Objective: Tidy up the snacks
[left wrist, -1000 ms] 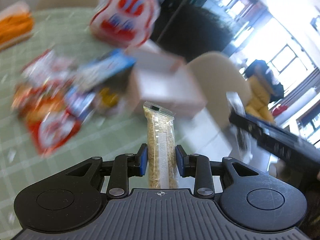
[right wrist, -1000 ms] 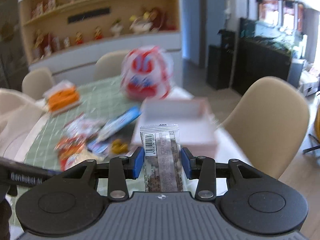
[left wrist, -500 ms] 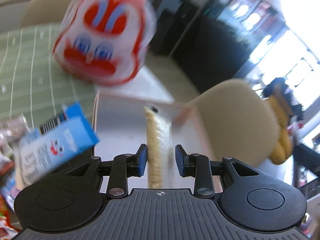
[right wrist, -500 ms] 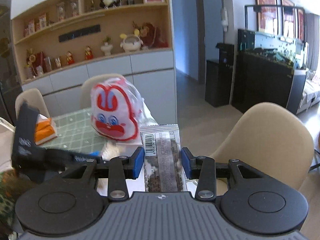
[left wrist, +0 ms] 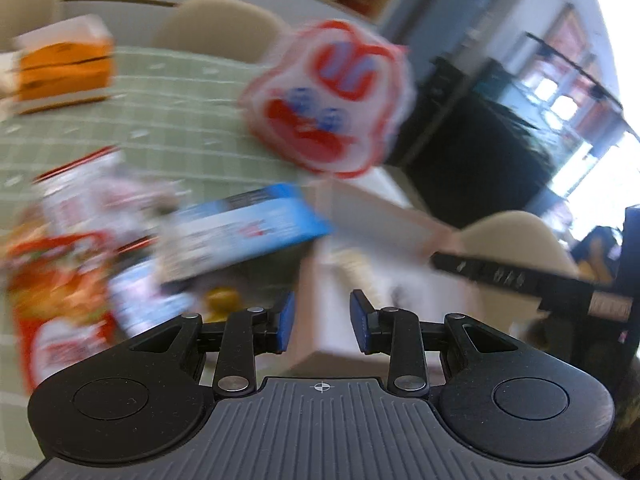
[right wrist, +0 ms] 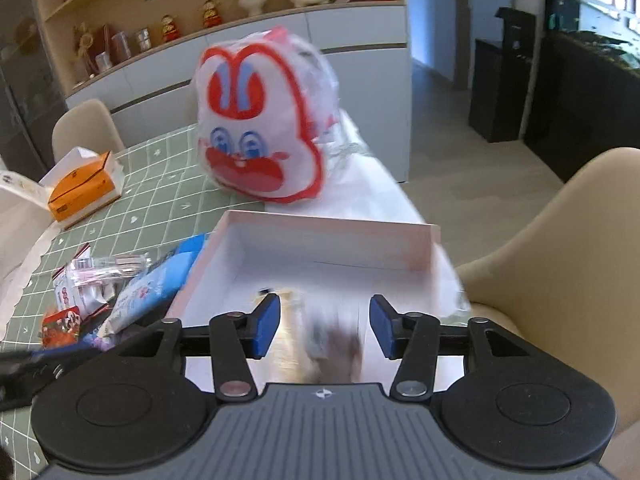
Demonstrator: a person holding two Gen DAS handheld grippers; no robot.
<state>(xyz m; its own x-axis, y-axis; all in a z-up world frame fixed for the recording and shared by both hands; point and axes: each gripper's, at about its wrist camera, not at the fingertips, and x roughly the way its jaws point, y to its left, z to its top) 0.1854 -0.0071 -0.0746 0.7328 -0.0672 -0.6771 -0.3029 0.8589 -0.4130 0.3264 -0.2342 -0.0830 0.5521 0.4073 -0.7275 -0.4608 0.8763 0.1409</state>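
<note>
Over pink box (right wrist: 328,240): right gripper (right wrist: 322,330) just widened, dark pkt (right wrist: 334,344) loose; left gripper (left wrist: 320,322) now empty, narrow gap.

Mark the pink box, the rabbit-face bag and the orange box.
pink box (right wrist: 332,226), right wrist view, far rim.
rabbit-face bag (right wrist: 256,136), right wrist view, printed face.
orange box (right wrist: 82,186), right wrist view, orange top.

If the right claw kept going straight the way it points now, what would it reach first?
Probably the blurred snack packet between the right claw's open jaws, then the floor of the white box beneath it. Depth is unclear because of motion blur.
</note>
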